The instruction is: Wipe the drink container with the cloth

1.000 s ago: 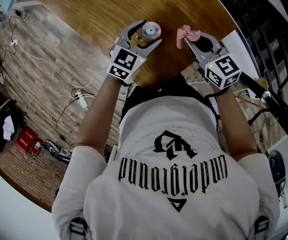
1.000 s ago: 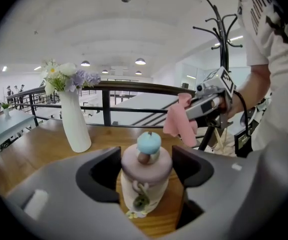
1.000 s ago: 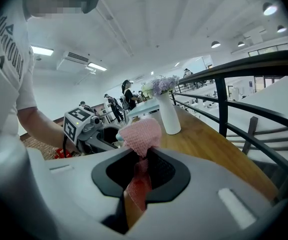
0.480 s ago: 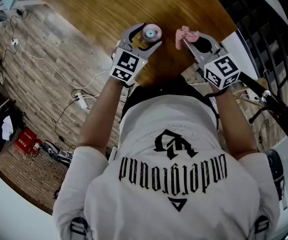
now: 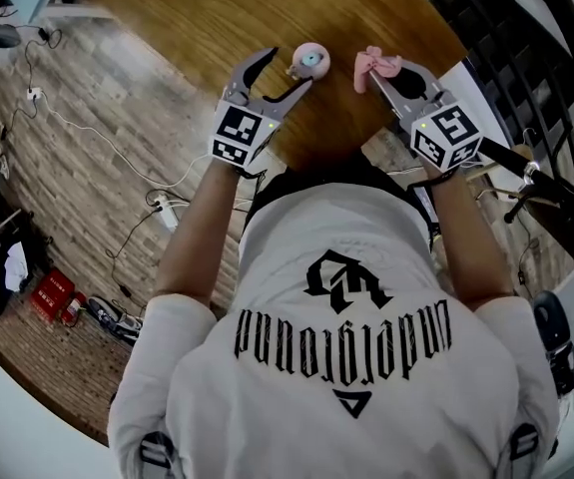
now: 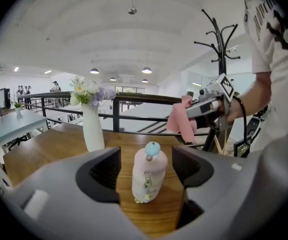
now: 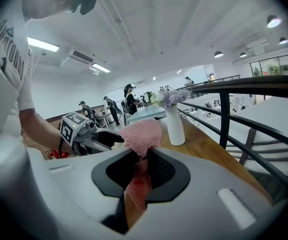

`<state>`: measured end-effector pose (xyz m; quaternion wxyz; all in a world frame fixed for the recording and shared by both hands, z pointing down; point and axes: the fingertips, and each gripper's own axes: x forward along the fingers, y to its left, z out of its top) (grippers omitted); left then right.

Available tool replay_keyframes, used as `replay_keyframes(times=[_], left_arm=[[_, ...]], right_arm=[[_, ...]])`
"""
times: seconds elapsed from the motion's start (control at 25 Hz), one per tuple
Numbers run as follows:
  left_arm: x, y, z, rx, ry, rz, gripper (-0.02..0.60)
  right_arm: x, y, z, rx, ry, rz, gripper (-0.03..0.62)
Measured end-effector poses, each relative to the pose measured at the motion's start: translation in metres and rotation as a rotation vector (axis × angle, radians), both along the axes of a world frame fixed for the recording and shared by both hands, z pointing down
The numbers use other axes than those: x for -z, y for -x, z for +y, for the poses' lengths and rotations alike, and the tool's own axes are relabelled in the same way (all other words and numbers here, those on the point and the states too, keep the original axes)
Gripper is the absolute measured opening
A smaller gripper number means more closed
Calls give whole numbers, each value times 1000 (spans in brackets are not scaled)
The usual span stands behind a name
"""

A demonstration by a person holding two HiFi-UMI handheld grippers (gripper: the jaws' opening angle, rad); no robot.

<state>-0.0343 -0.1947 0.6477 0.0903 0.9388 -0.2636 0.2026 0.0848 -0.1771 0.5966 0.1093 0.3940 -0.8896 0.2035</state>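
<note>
Left claw point(image 5: 288, 68): jaws wide apart, gripping nothing. The left gripper view places the small pale pink drink bottle with a blue knob cap point(image 6: 149, 176) upright on the brown wooden table point(image 6: 58, 144), framed between the two dark pads with wood visible on either side of it; neither pad touches it. The head view adds that the bottle stands just off the jaw tips rather than deep between them.

Right claw point(image 5: 386, 73): closed on the pink knitted cloth point(image 5: 374, 64). The right gripper view shows the cloth pinched between the pads, one bunch standing above them and a strip hanging below. The bottle cannot be made out in that view. The left gripper view shows this claw raised above the table to the right of the bottle, cloth dangling, clear of it.

A white vase of flowers point(image 6: 92, 129) stands further along the table, seen from both gripper views only. A black coat stand point(image 6: 219, 39) rises behind the right claw.
</note>
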Motion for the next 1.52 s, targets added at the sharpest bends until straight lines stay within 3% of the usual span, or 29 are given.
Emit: replay_keyframes(times=[0.32,0.52,0.68,0.88,1.08,1.24,1.52], left_arm=[[24,34,9,12,-10,18,347],[45,51,8,2,-43,33,283],[62,58,20,-25,-69,54,214],[94,79,41,-15,-103,114,66],[111,95,61,-44,-141,146,49],[119,108,77,-19,-134,161,49],[139,98,108,18,-146,203,49]], right_arm=[[31,27,7,-17,-54,11,44],[48,47,6,-25,-99,25,44],[58,56,18,-52,-124,33,44],[66,66,43,-81,-144,49,44],[74,74,70,-109,-160,58,44],[79,76,91,-115,-155,52,44],[92,66,115,-73,-191,36,44]])
